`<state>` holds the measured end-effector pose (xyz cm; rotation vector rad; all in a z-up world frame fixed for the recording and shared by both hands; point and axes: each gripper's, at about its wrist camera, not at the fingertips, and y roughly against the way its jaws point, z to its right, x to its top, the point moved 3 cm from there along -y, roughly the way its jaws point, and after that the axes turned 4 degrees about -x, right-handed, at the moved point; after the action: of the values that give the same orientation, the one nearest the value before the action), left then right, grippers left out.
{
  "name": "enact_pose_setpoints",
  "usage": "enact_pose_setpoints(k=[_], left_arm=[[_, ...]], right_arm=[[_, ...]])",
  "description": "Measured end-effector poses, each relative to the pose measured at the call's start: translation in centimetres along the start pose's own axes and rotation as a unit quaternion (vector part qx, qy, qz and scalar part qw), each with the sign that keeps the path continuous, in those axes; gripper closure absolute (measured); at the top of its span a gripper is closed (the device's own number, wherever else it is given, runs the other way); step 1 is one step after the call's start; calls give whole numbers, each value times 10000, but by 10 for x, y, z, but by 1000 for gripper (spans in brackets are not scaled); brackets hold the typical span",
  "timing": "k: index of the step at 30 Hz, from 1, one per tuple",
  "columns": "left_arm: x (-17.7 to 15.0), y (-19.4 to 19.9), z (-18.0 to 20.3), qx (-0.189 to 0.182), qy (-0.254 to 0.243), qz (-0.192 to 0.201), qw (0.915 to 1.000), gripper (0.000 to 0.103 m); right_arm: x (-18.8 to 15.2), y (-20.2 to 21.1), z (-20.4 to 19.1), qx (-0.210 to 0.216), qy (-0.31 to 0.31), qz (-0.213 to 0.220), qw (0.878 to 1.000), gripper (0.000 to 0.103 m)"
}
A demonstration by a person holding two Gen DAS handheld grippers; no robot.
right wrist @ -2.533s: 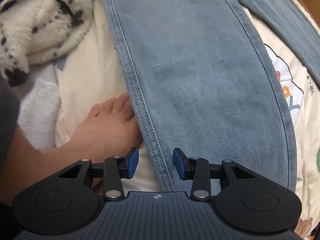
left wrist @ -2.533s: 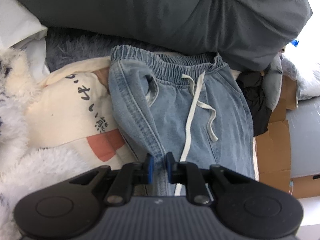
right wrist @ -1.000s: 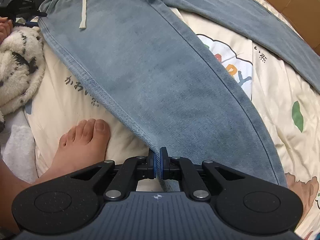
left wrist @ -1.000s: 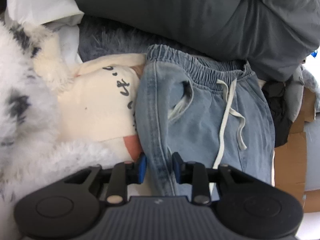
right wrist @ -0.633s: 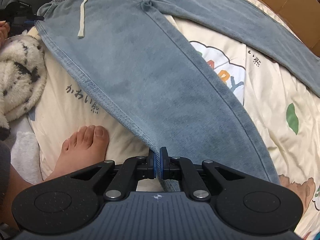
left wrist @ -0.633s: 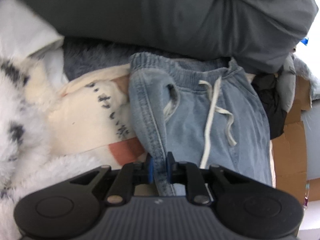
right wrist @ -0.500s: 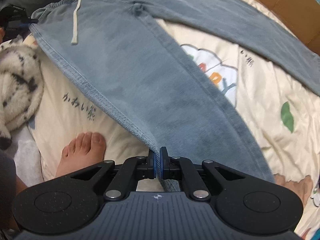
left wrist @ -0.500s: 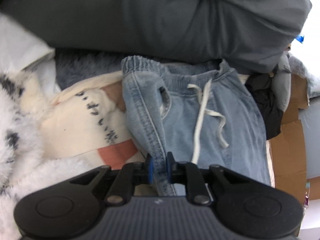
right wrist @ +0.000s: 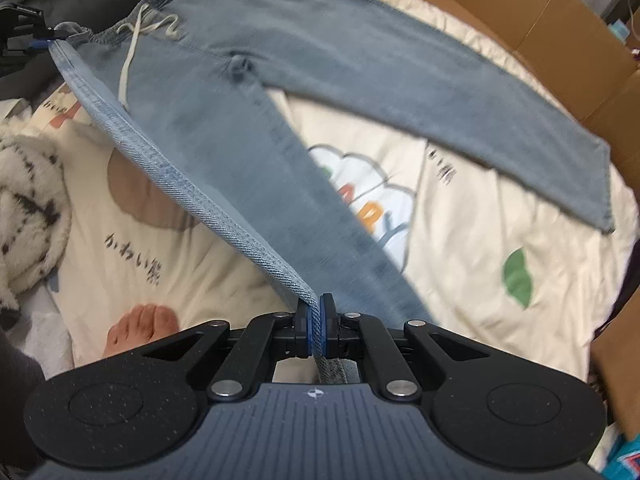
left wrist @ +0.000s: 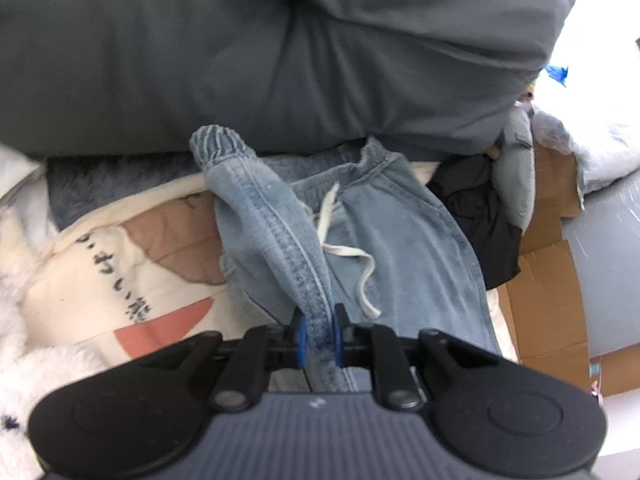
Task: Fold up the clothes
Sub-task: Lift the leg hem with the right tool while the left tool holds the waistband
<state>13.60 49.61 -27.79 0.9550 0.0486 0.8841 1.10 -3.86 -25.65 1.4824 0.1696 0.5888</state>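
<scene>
Light blue jeans [right wrist: 328,60] with an elastic waistband and a white drawstring [right wrist: 128,60] lie spread over a cream printed blanket [right wrist: 472,240]. My right gripper [right wrist: 318,312] is shut on the side seam of the nearer leg and holds that edge up off the blanket. My left gripper [left wrist: 319,326] is shut on the same seam near the waistband [left wrist: 220,144], which is lifted and bunched; this gripper [right wrist: 44,38] also shows at the far left of the right wrist view. The other leg [right wrist: 500,120] lies flat toward the right.
A big grey pillow or duvet [left wrist: 280,48] fills the back. A fluffy white spotted plush [right wrist: 28,200] lies at the left. A person's bare foot [right wrist: 140,332] rests on the blanket near my right gripper. Cardboard [right wrist: 532,28] borders the right side. Dark clothing [left wrist: 480,220] is piled beside the waistband.
Both grippers have risen with the seam in them. The near edge of the jeans now hangs taut between them above the blanket, and the waistband corner has curled up.
</scene>
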Motion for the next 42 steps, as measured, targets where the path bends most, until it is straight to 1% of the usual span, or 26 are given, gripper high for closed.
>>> enact_pose_setpoints(k=[5,8,12,14,16,18,21,26,29,32,36,42], left_arm=[[7,-3,31,-184,-116,7,9998,90],[13,-6,48,-308,-186,27,9993,90],[19,-13,71,-418,-318,8,9986,90],[18,-17,79,-361,-350,5,9987,90],[17,-22,86,-276,-355,3,9990,90],[18,-25,91,-178,-332,-12,9993,90],[19,-27,98,0,-363,-68,9993,90],[22,-33,110,276,-395,-85,9988,90],[24,-37,119,396,-469,-83,9981,90],[28,-44,126,344,-464,-98,9983,90],[29,-55,138,269,-542,-112,9981,90],[37,-72,144,209,-492,-92,9985,90]], right_arm=[[20,15,23,-141,151,51,9998,102],[33,24,33,-244,345,31,9991,102],[50,26,43,-158,736,-403,9964,102],[58,23,43,-213,1051,-626,9923,102],[65,18,45,-289,1191,-755,9896,102],[71,15,49,-320,1148,-816,9895,102],[78,10,59,-239,1031,-883,9905,102],[93,-2,80,-129,497,-879,9948,102],[99,-2,89,-55,373,-829,9958,102],[103,-4,99,23,236,-786,9966,102],[112,-9,108,-66,213,-744,9970,102],[126,-16,120,-199,179,-681,9973,102]])
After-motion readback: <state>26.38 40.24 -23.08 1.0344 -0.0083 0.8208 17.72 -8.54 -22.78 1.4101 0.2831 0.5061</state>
